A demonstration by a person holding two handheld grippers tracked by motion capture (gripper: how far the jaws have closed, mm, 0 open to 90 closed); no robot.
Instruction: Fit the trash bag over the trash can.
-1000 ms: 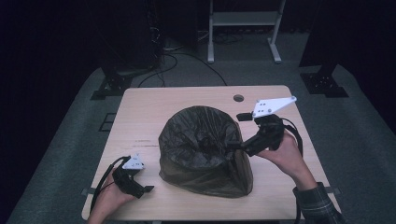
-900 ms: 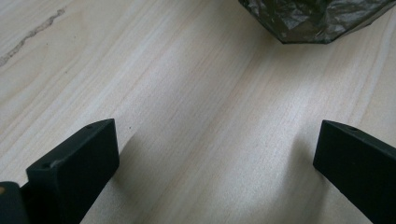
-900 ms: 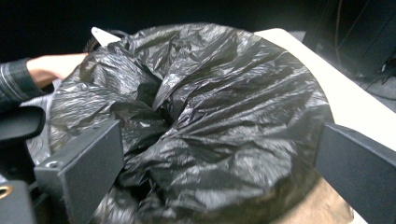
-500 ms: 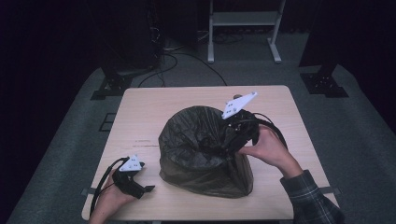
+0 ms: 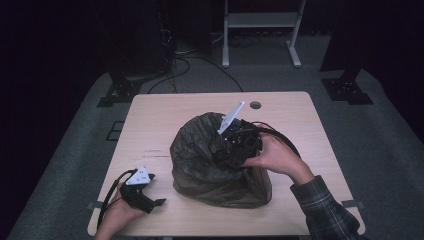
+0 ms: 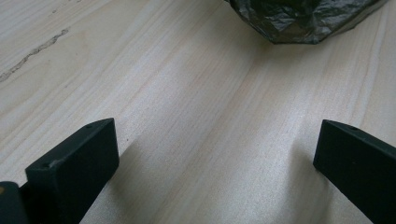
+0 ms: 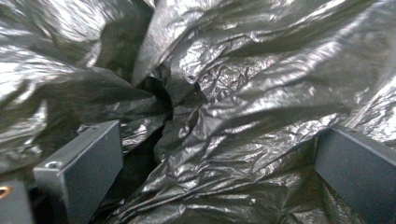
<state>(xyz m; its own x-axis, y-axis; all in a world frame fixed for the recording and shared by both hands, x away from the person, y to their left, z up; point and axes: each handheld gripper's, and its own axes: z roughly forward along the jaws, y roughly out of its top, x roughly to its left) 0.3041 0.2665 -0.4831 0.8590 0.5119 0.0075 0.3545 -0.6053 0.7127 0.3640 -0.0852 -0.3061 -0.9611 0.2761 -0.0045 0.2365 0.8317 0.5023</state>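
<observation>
A bulging black plastic bag (image 5: 210,160) sits in the middle of the wooden table (image 5: 165,120). My right gripper (image 5: 227,150) presses down into the bag's top from the right, jaws open, with crinkled black plastic (image 7: 224,107) between and beyond them. My left gripper (image 5: 150,202) rests near the table's front left corner, jaws wide open over bare wood (image 6: 210,135), nothing between them. A corner of the bag (image 6: 299,18) shows ahead of the left gripper, well apart from it.
A small round hole (image 5: 255,105) marks the table's far edge. Grey carpet surrounds the table, with stand feet (image 5: 117,92) and cables (image 5: 200,65) on the floor behind it. A dark scratch (image 6: 32,53) runs across the wood at the left.
My right gripper has moved left and down from beside the bag's right side onto its top, pushing into the plastic. The left gripper has stayed put.
</observation>
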